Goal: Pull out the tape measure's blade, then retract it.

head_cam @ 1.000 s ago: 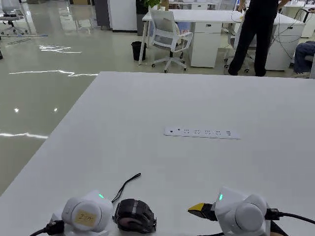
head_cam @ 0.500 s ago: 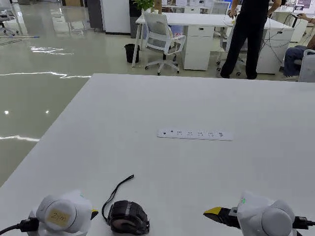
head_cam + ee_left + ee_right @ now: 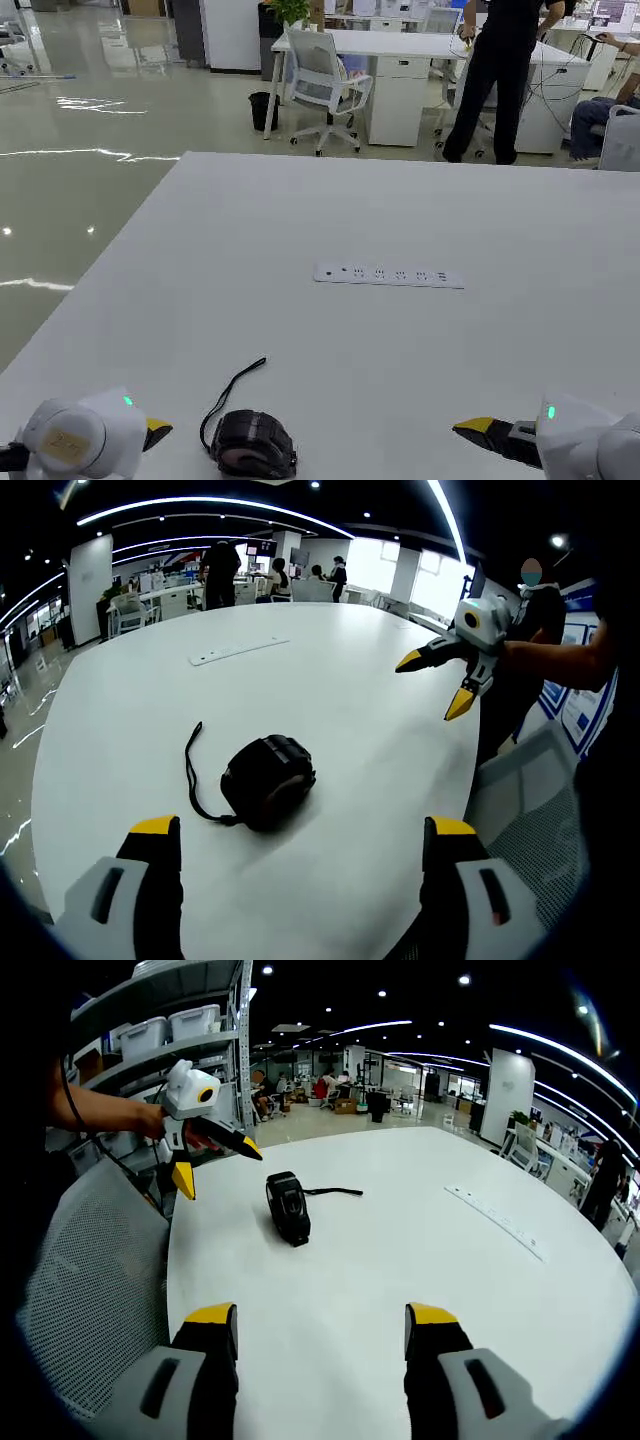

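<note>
A black tape measure [image 3: 252,444] with a black wrist strap [image 3: 228,393] lies on the white table [image 3: 420,200] near its front edge, with no blade showing outside the case. My left gripper [image 3: 155,432] is a hand's width to its left, open and holding nothing. My right gripper [image 3: 475,427] hangs further off to the right, also open. In the left gripper view the tape measure [image 3: 267,780] sits ahead between my left gripper's [image 3: 302,830] jaws, and the right gripper [image 3: 432,685] is beyond it. In the right gripper view the tape measure [image 3: 286,1207] lies ahead of my right gripper [image 3: 321,1315], with the left gripper [image 3: 217,1167] behind it.
A white power strip [image 3: 388,275] lies flat in the middle of the table. The table's left edge [image 3: 90,290] drops to a glossy floor. Beyond the far edge are an office chair [image 3: 322,85], a desk [image 3: 400,60] and a standing person [image 3: 495,80].
Both grippers have drawn apart, the left one leftwards away from the tape measure and the right one rightwards. The tape measure has stayed put; the head camera has shifted a little.
</note>
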